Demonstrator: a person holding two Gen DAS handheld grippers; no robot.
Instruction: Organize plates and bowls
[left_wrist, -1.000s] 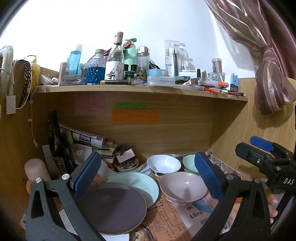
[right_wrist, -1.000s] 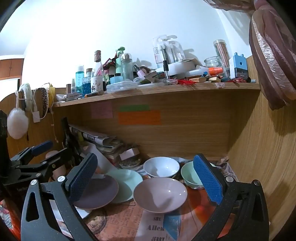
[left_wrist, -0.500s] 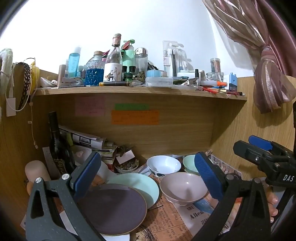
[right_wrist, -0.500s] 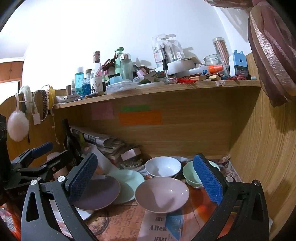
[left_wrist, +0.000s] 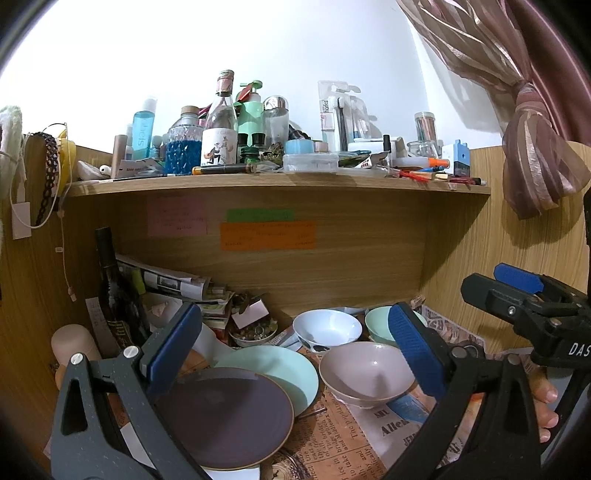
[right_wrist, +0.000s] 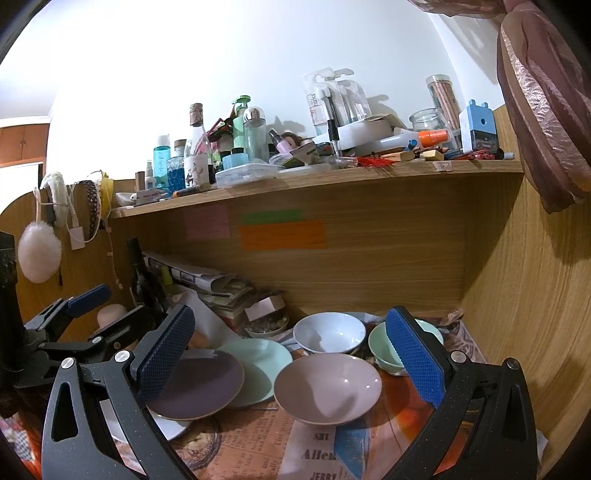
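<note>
A dark purple plate (left_wrist: 225, 421) (right_wrist: 199, 384) lies partly over a mint plate (left_wrist: 284, 373) (right_wrist: 258, 362), with a white plate (right_wrist: 166, 424) beneath. A pink bowl (left_wrist: 365, 373) (right_wrist: 328, 391) sits in front of a white bowl (left_wrist: 327, 330) (right_wrist: 327, 332) and a mint bowl (left_wrist: 380, 325) (right_wrist: 388, 350). My left gripper (left_wrist: 291, 350) is open and empty above the plates. My right gripper (right_wrist: 288, 358) is open and empty above the pink bowl. Each gripper shows at the edge of the other's view, the right (left_wrist: 517, 291) and the left (right_wrist: 81, 314).
All dishes rest on newspaper (right_wrist: 258, 443) in a wooden alcove. A dark bottle (left_wrist: 114, 291), stacked papers (left_wrist: 173, 284) and a small dish of trinkets (left_wrist: 253, 332) crowd the back left. A cluttered shelf (left_wrist: 277, 181) hangs overhead. A wooden wall (right_wrist: 524, 314) bounds the right side.
Both grippers have drifted slightly; the scene sits a little lower in the views. No dish has moved.
</note>
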